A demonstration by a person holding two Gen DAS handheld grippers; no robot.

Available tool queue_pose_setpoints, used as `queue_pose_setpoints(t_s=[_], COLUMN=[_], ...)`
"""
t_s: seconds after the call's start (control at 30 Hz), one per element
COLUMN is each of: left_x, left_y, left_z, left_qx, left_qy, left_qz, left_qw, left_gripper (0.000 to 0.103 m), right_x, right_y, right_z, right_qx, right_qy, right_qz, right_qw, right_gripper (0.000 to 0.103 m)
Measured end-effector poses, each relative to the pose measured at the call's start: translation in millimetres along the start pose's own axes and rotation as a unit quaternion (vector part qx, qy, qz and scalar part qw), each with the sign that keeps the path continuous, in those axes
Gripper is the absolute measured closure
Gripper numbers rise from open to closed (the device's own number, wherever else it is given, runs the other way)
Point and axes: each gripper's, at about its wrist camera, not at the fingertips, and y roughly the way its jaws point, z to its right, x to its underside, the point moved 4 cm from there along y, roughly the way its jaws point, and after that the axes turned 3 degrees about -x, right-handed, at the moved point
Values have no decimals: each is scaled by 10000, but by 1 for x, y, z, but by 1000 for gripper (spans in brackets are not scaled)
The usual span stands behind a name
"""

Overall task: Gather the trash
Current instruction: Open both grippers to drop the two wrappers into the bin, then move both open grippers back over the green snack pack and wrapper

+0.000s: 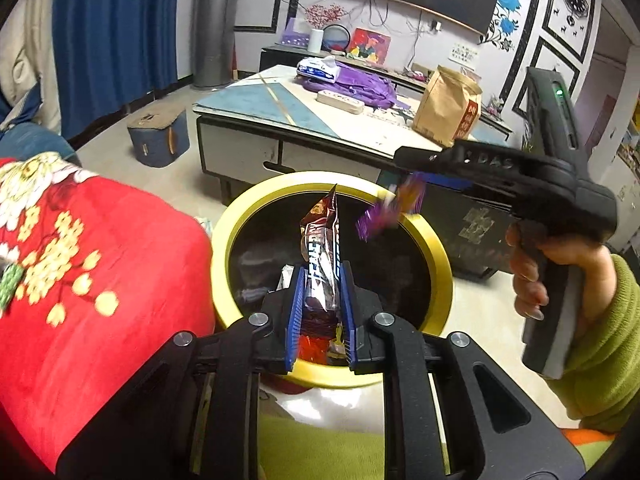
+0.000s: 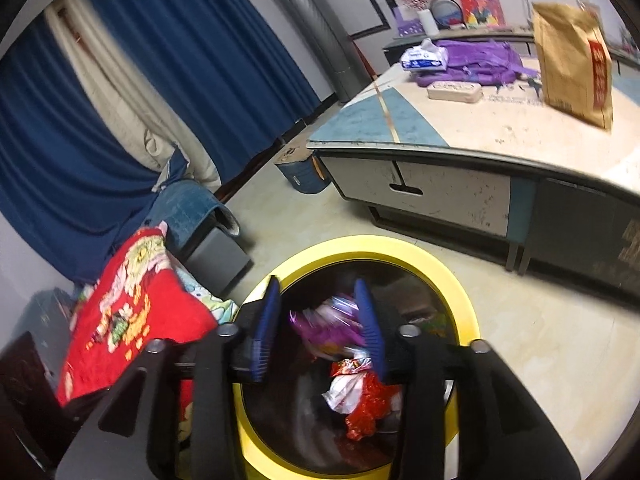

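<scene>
Both grippers over the yellow-rimmed bin, one wrapper held, one loose.

Left wrist view: blue-padded jaws of the left gripper stand narrow, pinching a brown snack wrapper upright above the yellow-rimmed bin; a hand holds the right gripper over the far rim; right wrist view: right gripper jaws part-open, a blurred purple wrapper loose between them, above red and white wrappers in the bin.
</scene>
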Motion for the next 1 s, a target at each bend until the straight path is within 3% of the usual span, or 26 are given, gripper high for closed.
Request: queue_pose_setpoints(t_s=[0.07, 0.13, 0.3, 0.53, 0.63, 0.83, 1.0], left_x=[-2, -3, -4, -2, 2, 19, 30], left_y=[5, 5, -5, -34, -52, -97, -131], left_z=[0, -2, -22, -62, -84, -134, -176], left_qx=[42, 12, -176, -562, -894, -1715, -2097], left_qy=[-30, -38, -329, -967, -1194, -1569, -2046], left_qz=[-27, 4, 196, 529, 690, 1053, 1287], left_qw=[10000, 10000, 9991, 9923, 9864, 9669, 9474], left_gripper=[76, 41, 11, 11, 11, 11, 11], right_x=[-2, -5, -6, -2, 1, 12, 24], right_y=[-2, -4, -7, -6, -3, 12, 26], right_z=[5, 9, 11, -28, -48, -110, -165], right_qx=[-30, -59, 43, -140, -267, -610, -905], right_qy=[125, 217, 178, -305, -578, -1246, -1778], right_qz=[42, 75, 153, 187, 165, -43, -235], right_qw=[9999, 9997, 9997, 9993, 9978, 9903, 9796], right_gripper=[55, 55, 52, 44, 40, 38, 36])
